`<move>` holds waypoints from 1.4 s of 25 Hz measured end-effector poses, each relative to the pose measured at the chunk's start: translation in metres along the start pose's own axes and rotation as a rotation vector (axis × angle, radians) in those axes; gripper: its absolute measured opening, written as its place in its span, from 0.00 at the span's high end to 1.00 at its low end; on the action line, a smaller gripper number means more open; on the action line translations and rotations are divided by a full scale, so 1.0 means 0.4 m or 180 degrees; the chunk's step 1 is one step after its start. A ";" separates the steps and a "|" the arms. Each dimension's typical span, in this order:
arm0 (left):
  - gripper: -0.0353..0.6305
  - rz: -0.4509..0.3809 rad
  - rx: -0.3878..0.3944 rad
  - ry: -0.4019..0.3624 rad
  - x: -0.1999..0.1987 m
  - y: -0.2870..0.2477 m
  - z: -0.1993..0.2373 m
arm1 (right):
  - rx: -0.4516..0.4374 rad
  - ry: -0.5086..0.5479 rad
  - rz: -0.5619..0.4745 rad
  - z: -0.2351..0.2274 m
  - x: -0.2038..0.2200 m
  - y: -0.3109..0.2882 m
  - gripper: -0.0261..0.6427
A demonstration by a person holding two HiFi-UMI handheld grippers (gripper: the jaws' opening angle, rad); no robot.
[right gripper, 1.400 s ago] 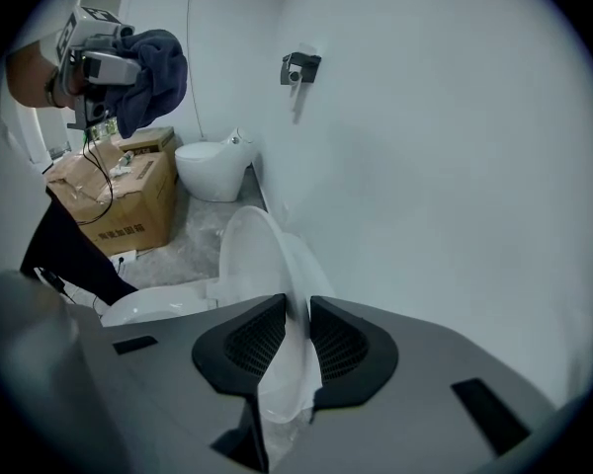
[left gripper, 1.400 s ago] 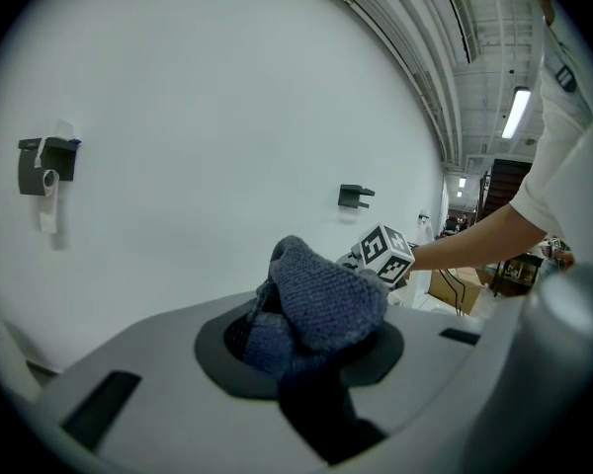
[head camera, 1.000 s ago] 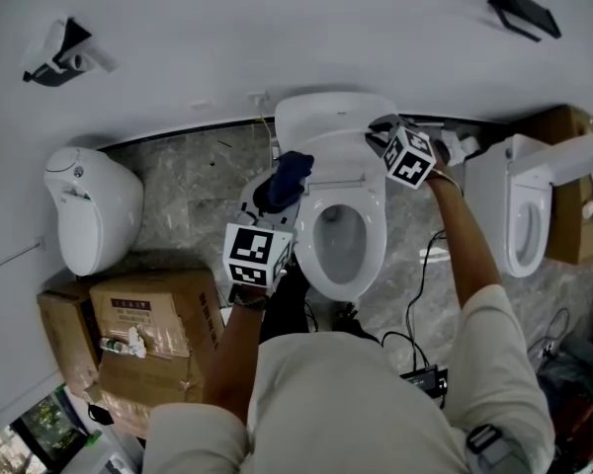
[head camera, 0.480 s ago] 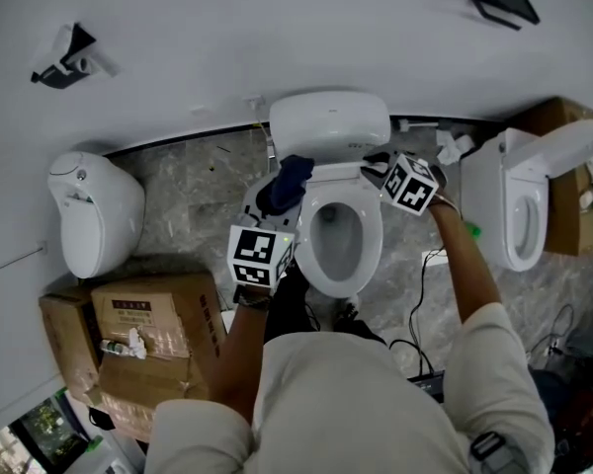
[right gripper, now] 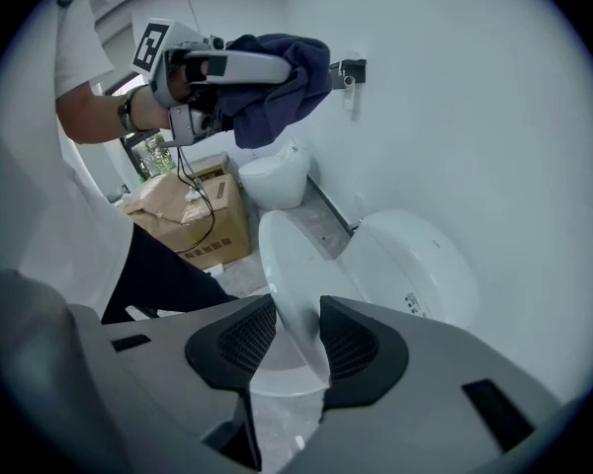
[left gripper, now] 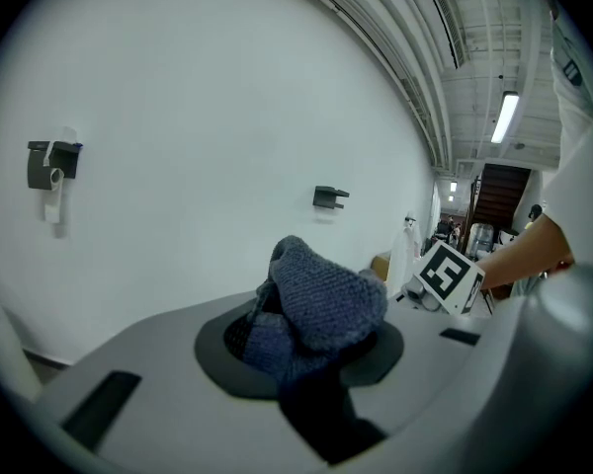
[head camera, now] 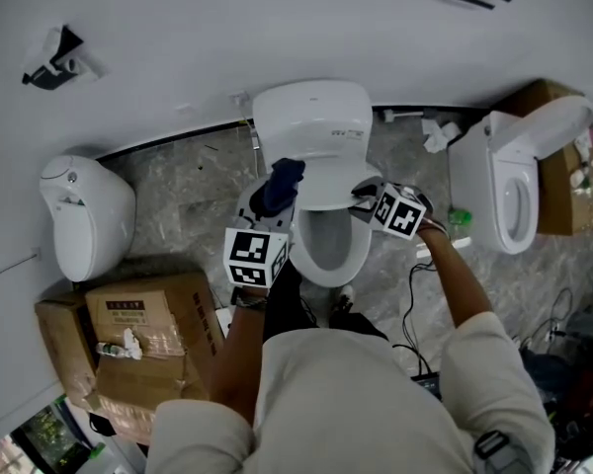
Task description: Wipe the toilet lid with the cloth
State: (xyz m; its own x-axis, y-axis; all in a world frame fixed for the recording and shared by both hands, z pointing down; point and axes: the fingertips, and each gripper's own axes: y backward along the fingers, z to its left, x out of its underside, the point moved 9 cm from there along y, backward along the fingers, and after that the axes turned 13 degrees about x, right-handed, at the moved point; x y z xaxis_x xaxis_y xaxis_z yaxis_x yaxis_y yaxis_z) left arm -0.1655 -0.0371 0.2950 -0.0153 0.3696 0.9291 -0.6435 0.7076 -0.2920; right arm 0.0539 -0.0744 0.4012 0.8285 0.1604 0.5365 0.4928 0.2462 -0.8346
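Toilet lid [head camera: 326, 181] stands half-lowered over the bowl [head camera: 326, 253] of a white toilet against a pale wall. Its thin edge sits between the fingers of the right gripper [head camera: 361, 194], which are opening around it rather than pinching it. The left gripper [head camera: 272, 203] hovers just beside the bowl's left side, its fingers closed on a bunched dark blue cloth [head camera: 282, 178] held apart from the lid. The step in hand appears to be bringing the lid down so that its top faces up for wiping; no wiping has begun. Next, by the look of it, the lid needs to settle flat on the seat, whether guided or let fall, and the right gripper needs to draw clear of its edge. The left then needs to carry the cloth across and press it onto the lid's top for a first stroke. Cardboard boxes [head camera: 143, 329] sit on the stone floor nearby.
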 end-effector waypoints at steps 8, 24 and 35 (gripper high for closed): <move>0.80 0.0078 0.0004 0.0040 0.053 0.020 -0.030 | -0.0292 0.0342 0.0219 0.183 0.087 -0.017 0.68; 0.80 0.0377 0.0023 0.0167 0.253 0.028 -0.088 | -0.0679 0.0470 0.0511 0.428 0.253 -0.114 0.65; 0.80 0.0341 -0.0164 0.0413 0.407 0.029 -0.118 | -0.0646 0.0444 0.0443 0.524 0.353 -0.185 0.65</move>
State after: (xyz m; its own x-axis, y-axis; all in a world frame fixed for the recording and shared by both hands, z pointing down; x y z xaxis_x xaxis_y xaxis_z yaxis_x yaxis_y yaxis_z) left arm -0.1393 0.0599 0.4320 0.0193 0.5168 0.8559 -0.6034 0.6886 -0.4022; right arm 0.0785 0.1304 0.5649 0.9136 0.0426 0.4043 0.4032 0.0321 -0.9146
